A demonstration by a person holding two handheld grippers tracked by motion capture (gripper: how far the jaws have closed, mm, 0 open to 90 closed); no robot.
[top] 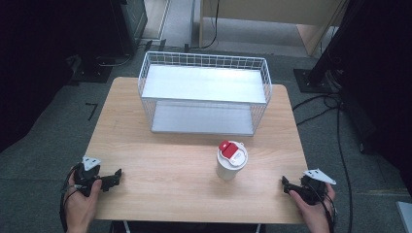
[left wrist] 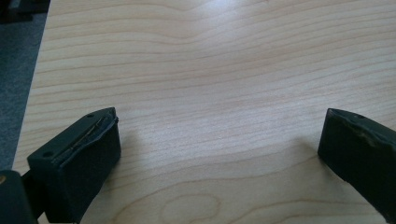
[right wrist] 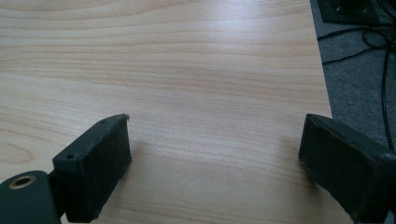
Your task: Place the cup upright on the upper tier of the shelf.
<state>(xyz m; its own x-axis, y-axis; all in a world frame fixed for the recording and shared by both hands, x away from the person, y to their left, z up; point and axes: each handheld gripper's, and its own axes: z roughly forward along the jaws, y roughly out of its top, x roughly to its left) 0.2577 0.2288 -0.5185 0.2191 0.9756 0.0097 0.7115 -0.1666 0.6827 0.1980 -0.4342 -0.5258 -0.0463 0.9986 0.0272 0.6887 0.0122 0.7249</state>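
Wooden table [top: 160, 165] carries a white cup with red-white lid [top: 231, 160], upright, in front of the wire basket shelf [top: 204, 92]. Right gripper [top: 291, 187] is nearer the cup than left gripper [top: 111, 179]; both stand wide apart, holding nothing.

Bench [top: 165, 160] was light wood grain; wire basket [top: 204, 92] white; cup [top: 227, 167] white with red-and-white lid [top: 232, 151]; both claws black; floor [top: 58, 116] grey.
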